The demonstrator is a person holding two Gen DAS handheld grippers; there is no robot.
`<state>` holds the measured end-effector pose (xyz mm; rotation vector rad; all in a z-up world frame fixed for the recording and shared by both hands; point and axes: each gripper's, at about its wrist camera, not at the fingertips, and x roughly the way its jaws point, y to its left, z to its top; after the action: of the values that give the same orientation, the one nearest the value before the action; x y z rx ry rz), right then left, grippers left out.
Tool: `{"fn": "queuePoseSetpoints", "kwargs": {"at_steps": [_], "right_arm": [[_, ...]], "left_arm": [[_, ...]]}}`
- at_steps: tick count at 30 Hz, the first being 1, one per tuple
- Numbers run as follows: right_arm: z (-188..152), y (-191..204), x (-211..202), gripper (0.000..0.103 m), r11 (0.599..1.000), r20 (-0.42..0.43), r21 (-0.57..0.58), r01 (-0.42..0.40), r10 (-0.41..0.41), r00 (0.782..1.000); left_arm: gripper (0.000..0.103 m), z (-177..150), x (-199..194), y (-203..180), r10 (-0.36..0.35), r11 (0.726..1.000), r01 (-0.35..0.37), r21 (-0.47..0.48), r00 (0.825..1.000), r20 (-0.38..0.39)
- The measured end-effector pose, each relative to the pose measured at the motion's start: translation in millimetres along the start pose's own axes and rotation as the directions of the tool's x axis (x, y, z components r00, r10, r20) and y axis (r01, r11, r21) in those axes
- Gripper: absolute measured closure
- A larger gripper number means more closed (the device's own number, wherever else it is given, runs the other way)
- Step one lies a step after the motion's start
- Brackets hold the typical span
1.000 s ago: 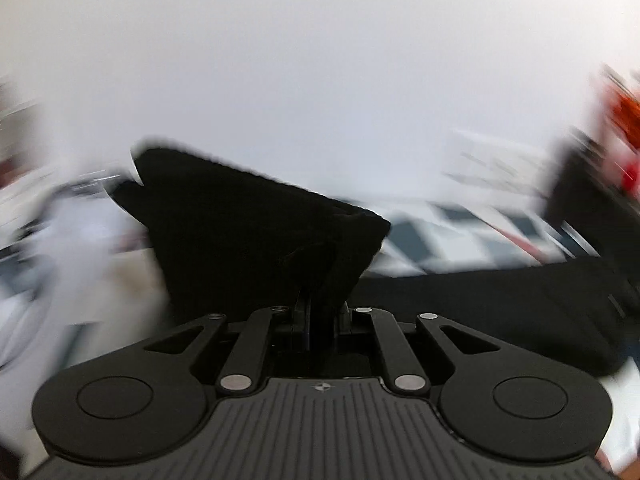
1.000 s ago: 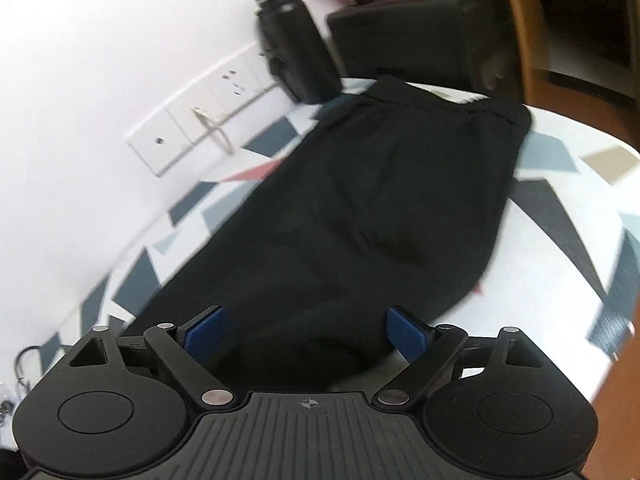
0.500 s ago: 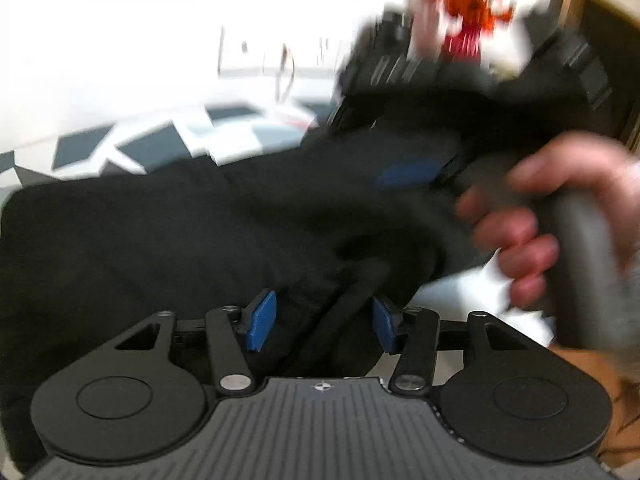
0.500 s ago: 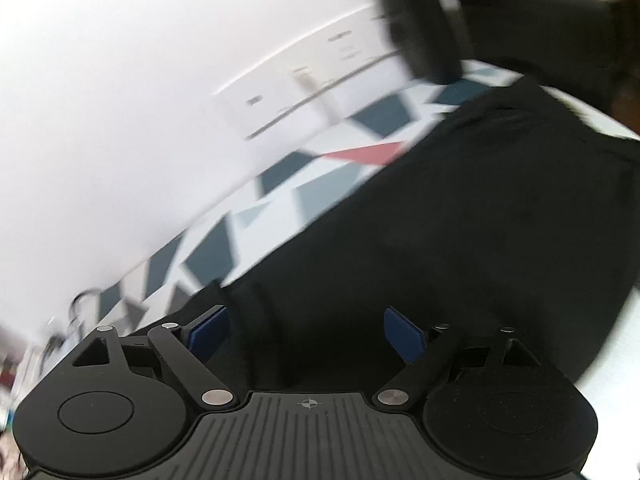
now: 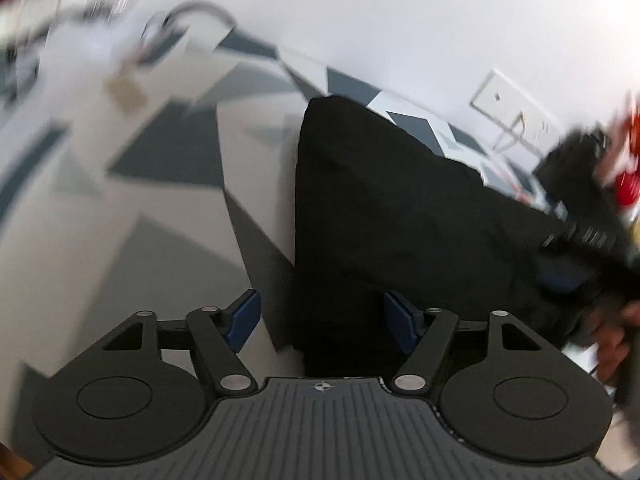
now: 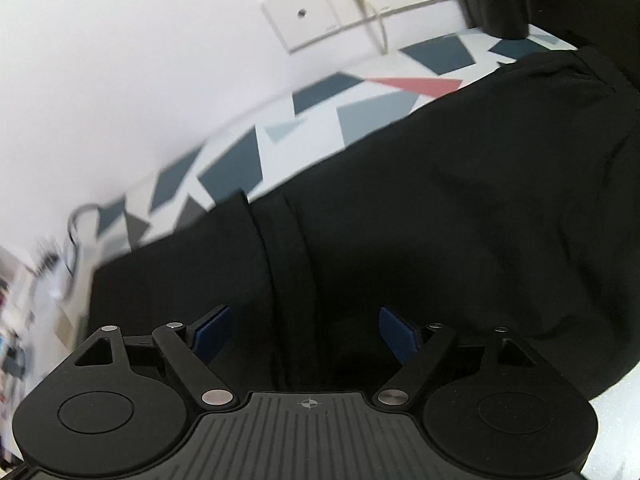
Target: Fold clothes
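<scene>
Black garment [image 6: 440, 220] lies flat between both spread grippers

Left gripper [image 5: 322, 320]: jaws spread wide, the two blue pads [image 5: 243, 317] facing each other across a broad gap, nothing clamped between them. Black linkage arms angle outward from the ribbed body, and the fingers point forward and downward.

Right gripper [image 6: 305, 332]: jaws likewise spread, blue pads [image 6: 211, 331] well apart, gripping nothing. Its fingers point forward and down at a shallow tilt.

In the left wrist view, the right gripper [image 5: 560, 276] appears at the right edge, blurred, one blue pad showing. The person's right hand [image 5: 616, 340] wraps its handle, fingers curled; whether the jaws stand apart cannot be told from this view.
</scene>
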<state>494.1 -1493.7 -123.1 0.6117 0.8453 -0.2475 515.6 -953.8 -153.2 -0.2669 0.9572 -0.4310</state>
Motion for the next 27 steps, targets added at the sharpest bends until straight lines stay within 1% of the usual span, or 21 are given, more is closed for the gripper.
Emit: {"fn": "queuePoseSetpoints", "kwargs": {"at_steps": [1,2,3,4,5,6,7,8,11,14,16,19,21,22,23,24,25,27], "right_arm": [[-3,5,3,0.021,1.000,-0.009,-0.029,0.008,-0.009,1.000],[-6,11,7,0.023,0.998,-0.019,-0.059,0.015,-0.016,1.000],[-9,16,10,0.030,0.996,-0.028,-0.089,0.021,-0.024,0.999],[-12,23,10,0.063,0.992,-0.026,-0.126,0.010,-0.014,1.000],[-15,28,10,0.083,0.988,-0.027,-0.151,-0.015,0.011,1.000],[-17,32,8,0.083,0.987,-0.024,-0.159,-0.027,0.023,0.999],[-19,36,7,0.084,0.986,-0.020,-0.163,-0.034,0.031,0.999],[-20,39,7,0.086,0.987,-0.026,-0.159,-0.039,0.035,0.999],[-25,49,13,0.086,0.990,-0.048,-0.138,-0.042,0.036,0.998],[-34,70,22,0.086,0.984,-0.048,-0.171,-0.050,0.042,0.998],[-39,90,29,0.086,0.981,-0.056,-0.180,-0.075,0.065,0.996],[-46,120,42,0.084,0.972,-0.089,-0.176,-0.155,0.141,0.986],[-51,140,50,0.076,0.963,-0.112,-0.167,-0.212,0.195,0.974],[-52,149,52,0.062,0.960,-0.121,-0.157,-0.231,0.213,0.969],[-53,155,51,0.053,0.962,-0.121,-0.139,-0.236,0.220,0.968],[-52,154,45,0.052,0.964,-0.099,-0.115,-0.242,0.231,0.968],[-50,153,37,0.052,0.964,-0.072,-0.089,-0.249,0.243,0.967],[-43,138,15,0.051,0.960,-0.008,-0.046,-0.275,0.275,0.961]], "left_arm": [[0.027,0,3,2,-0.023,0.999,0.023,-0.025,1.000,-0.013],[0.025,-2,7,0,-0.031,0.999,0.030,-0.022,0.999,-0.026],[0.025,-4,9,-4,-0.042,0.999,0.041,-0.014,0.998,-0.036],[0.029,-6,12,-7,-0.051,0.999,0.051,-0.006,0.998,-0.045],[0.047,-5,15,-9,-0.034,0.999,0.034,0.001,0.999,-0.034],[0.058,-4,19,-11,-0.015,1.000,0.015,0.008,1.000,-0.022],[0.070,-4,18,-13,0.021,1.000,-0.021,0.020,1.000,-0.009],[0.077,-3,17,-11,0.037,0.999,-0.037,0.006,0.999,0.007],[0.082,4,10,-1,0.072,0.996,-0.071,-0.050,0.997,0.025],[0.082,16,0,22,0.156,0.987,-0.154,-0.054,0.987,0.042],[0.082,24,-6,37,0.211,0.976,-0.208,-0.057,0.976,0.054],[0.082,37,-16,59,0.293,0.955,-0.289,-0.063,0.953,0.071],[0.075,45,-23,74,0.347,0.937,-0.342,-0.068,0.934,0.082],[0.068,49,-26,82,0.373,0.927,-0.368,-0.071,0.924,0.088],[0.064,53,-30,89,0.399,0.917,-0.393,-0.073,0.912,0.093],[0.064,53,-36,90,0.415,0.910,-0.410,-0.063,0.905,0.098],[0.064,52,-43,85,0.405,0.914,-0.403,-0.037,0.908,0.111],[0.064,49,-58,75,0.381,0.922,-0.387,0.017,0.914,0.137]]}}
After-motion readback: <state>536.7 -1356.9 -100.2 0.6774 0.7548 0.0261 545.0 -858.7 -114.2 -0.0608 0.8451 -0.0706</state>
